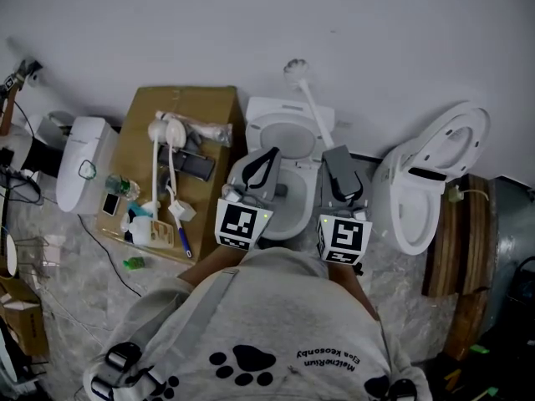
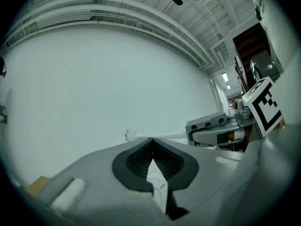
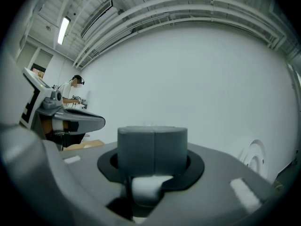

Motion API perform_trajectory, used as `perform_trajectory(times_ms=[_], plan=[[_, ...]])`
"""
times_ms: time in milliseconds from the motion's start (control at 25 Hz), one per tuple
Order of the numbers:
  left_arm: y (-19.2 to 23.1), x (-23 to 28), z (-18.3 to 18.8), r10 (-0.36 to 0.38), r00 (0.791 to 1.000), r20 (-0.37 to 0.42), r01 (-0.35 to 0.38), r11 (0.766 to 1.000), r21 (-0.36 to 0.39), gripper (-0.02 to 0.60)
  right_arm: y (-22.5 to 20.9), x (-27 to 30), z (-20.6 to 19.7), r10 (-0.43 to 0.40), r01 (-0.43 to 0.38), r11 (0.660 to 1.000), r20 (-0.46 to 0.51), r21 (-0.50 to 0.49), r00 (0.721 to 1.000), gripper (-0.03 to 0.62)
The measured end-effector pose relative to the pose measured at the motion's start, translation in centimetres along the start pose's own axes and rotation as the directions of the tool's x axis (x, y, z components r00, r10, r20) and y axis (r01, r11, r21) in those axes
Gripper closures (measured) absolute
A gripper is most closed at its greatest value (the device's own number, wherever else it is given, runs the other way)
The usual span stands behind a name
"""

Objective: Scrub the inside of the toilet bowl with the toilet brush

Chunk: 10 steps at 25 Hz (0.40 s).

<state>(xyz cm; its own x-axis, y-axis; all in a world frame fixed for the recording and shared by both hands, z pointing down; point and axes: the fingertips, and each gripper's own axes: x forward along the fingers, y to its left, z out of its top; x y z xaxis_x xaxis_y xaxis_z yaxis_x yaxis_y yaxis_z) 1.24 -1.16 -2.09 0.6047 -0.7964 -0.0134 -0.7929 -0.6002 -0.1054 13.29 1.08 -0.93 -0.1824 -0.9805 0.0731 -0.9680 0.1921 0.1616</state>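
The white toilet bowl (image 1: 284, 144) stands in front of me, its seat open, below both grippers. My right gripper (image 1: 336, 154) (image 3: 153, 128) is shut on the white handle of the toilet brush (image 1: 311, 107), which slants up and away; its bristle head (image 1: 294, 68) hangs in the air beyond the bowl's back, near the wall. In the right gripper view a piece of the handle (image 3: 146, 186) shows behind the closed jaws. My left gripper (image 1: 271, 152) (image 2: 152, 140) hovers over the bowl's left rim, shut and holding nothing. The left gripper view shows the brush (image 2: 135, 135) sticking out of the right gripper (image 2: 211, 128).
A cardboard sheet (image 1: 180, 107) with bottles, brushes and a blue-handled tool (image 1: 183, 239) lies left of the bowl. A second toilet (image 1: 426, 182) lies tipped at the right, beside wooden pallets (image 1: 460, 249). A white appliance (image 1: 84, 161) and cables sit far left. Another person (image 3: 70, 92) stands in the distance.
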Motion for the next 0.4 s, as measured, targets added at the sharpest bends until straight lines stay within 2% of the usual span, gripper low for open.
perform_trajectory(times_ms=[160,400], plan=[[-1.3,0.1,-0.6,-0.018,1.0,-0.01,0.018,1.0,-0.014,0.584,-0.3,-0.8,-0.6,0.0,0.0,1.0,-0.019,0.004,1.0,0.441],[-2.7,0.1,-0.2,-0.037,0.999,0.01,0.037,0.999,0.002,0.584,-0.6,-1.8,-0.8,0.006,-0.006,1.0,0.004,-0.001,1.0,0.441]])
